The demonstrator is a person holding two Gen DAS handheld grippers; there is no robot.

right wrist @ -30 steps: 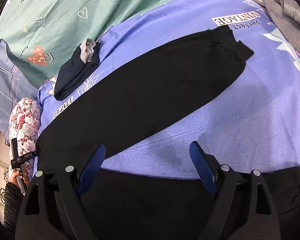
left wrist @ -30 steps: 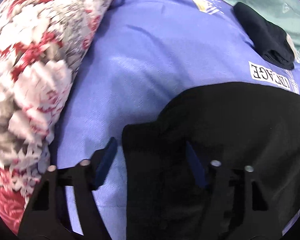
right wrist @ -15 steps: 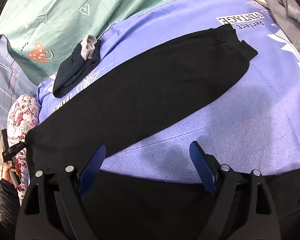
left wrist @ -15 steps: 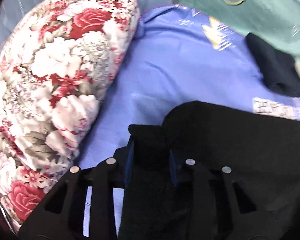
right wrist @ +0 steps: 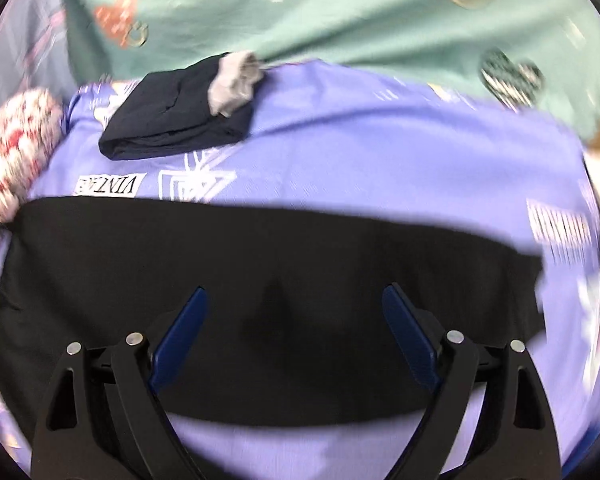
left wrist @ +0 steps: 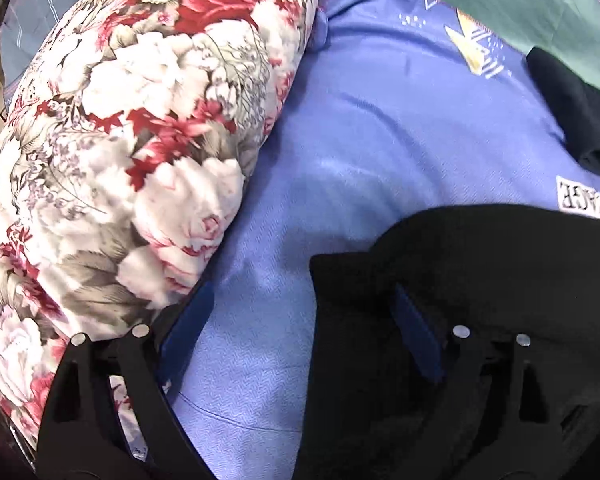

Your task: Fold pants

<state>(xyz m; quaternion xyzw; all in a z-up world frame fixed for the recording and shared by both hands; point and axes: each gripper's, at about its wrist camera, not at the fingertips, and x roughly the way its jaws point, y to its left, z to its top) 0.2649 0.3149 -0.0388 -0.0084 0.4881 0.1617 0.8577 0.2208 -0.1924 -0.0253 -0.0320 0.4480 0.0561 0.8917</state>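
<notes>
Pants (right wrist: 260,280), black, lie flat as one long band across the purple bedspread (right wrist: 380,152), legs stacked one on the other by my reading. The cuff end (left wrist: 340,280) sits near the floral pillow (left wrist: 140,140); the other end runs off toward the right of the right wrist view.

My left gripper (left wrist: 296,320) is opening: its fingers stand wide, the cuff edge lies between them, and neither pad presses on the cloth. My right gripper (right wrist: 292,320) hovers over the middle of the band, fingers spread and widening, nothing pinched.

Handling, as I judge it: soft, light knit, limp, no stiffness to hold a crease. It will sag and drag if lifted from one point. The best hold is at the cuff corners or the doubled hem, where the cloth is thicker, with one gripper at each edge so the fold carries over evenly.

Surface: a bed, padded and yielding, so a low pinch may catch the spread as well. A folded dark garment (right wrist: 176,120) with a grey piece lies beyond the pants, well apart. Green patterned bedding (right wrist: 340,12) sits behind. The right wrist view is blurred.
</notes>
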